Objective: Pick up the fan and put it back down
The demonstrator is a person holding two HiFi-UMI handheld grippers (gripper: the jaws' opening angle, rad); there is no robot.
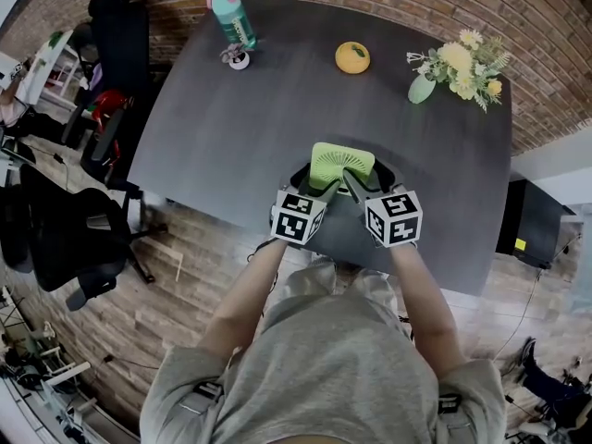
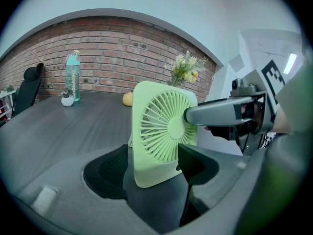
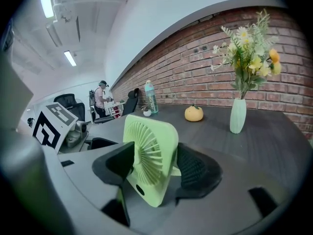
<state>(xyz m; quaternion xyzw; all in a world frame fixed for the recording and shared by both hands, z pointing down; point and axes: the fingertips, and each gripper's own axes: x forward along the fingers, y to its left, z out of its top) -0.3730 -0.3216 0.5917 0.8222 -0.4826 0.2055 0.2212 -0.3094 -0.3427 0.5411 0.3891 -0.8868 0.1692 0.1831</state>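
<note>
Green fan [image 1: 340, 163] upright by table's [image 1: 231, 109] near edge, facing left gripper [image 2: 152, 166], which seemingly pinches its sides; right gripper [image 3: 150, 169] squeezes front, back.

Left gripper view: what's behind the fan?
Past the fan, the edge of an orange fruit shows at its left and flowers above its top, with the brick wall beyond. The fan covers the vase and most of the fruit.

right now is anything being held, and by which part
The right gripper holds the green fan, one jaw on its front grille, one on its back. The left gripper brackets the fan's lower part; whether it clamps cannot be told.
</note>
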